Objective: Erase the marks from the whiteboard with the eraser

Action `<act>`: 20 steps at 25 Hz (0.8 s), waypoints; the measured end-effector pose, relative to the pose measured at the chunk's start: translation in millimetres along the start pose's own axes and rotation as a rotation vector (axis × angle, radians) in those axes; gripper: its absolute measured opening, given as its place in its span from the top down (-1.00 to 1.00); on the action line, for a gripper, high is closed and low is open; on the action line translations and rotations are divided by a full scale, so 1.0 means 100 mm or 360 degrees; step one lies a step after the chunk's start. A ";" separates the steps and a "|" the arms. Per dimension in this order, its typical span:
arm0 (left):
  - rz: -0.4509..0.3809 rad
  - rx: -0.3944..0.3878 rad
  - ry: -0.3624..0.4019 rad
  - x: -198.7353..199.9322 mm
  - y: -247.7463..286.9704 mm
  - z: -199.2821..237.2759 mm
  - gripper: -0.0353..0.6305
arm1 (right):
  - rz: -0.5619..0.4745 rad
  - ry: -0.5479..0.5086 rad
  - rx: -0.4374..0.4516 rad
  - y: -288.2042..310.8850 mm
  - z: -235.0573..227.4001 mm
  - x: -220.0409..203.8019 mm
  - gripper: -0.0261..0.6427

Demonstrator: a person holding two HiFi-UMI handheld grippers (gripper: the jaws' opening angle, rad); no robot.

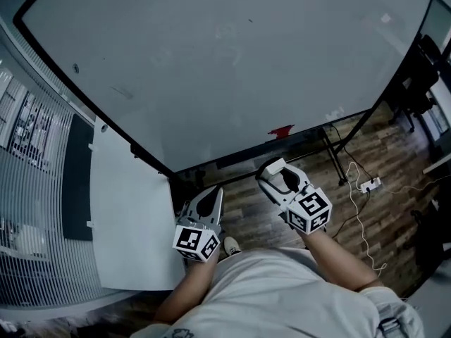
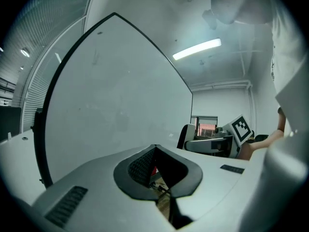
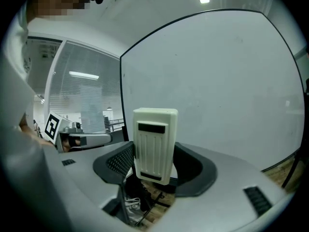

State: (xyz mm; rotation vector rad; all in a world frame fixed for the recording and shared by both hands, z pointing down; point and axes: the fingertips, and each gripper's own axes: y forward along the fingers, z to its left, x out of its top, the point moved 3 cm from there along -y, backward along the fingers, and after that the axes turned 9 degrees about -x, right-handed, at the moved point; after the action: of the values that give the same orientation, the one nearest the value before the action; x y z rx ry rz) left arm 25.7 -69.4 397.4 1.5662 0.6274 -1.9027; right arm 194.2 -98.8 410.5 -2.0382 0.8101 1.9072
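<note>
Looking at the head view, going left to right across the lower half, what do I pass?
White flat panel → left tool, shut and empty → right tool gripping the cream ribbed eraser → white power strip on the floor.

A white power strip [image 1: 369, 184] lies on the wood floor [image 1: 384, 146] toward its right edge, its white cable [image 1: 358, 217] looping nearby. A black chair [image 1: 423, 76] stands at the far right; a ceiling light [image 2: 197, 49] is lit.

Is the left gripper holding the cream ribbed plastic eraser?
No, the left gripper has its jaws closed on nothing; the cream ribbed plastic eraser is clamped in the right gripper.
</note>
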 end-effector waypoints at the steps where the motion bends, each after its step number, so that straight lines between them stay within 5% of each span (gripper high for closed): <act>1: -0.0004 -0.0004 0.0007 -0.01 0.07 -0.12 0.88 | 0.0003 0.0023 0.0028 -0.09 -0.04 0.00 0.19; 20: -0.0008 0.0180 0.0078 -0.25 -0.07 -1.52 0.88 | -0.0001 0.0002 0.0333 -1.34 -0.04 -0.26 0.19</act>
State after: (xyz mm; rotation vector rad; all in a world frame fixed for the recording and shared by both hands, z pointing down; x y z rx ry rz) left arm 130.9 42.9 392.1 1.6878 0.5533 -1.9381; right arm 269.4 14.9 409.9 -1.9143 0.9647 1.7393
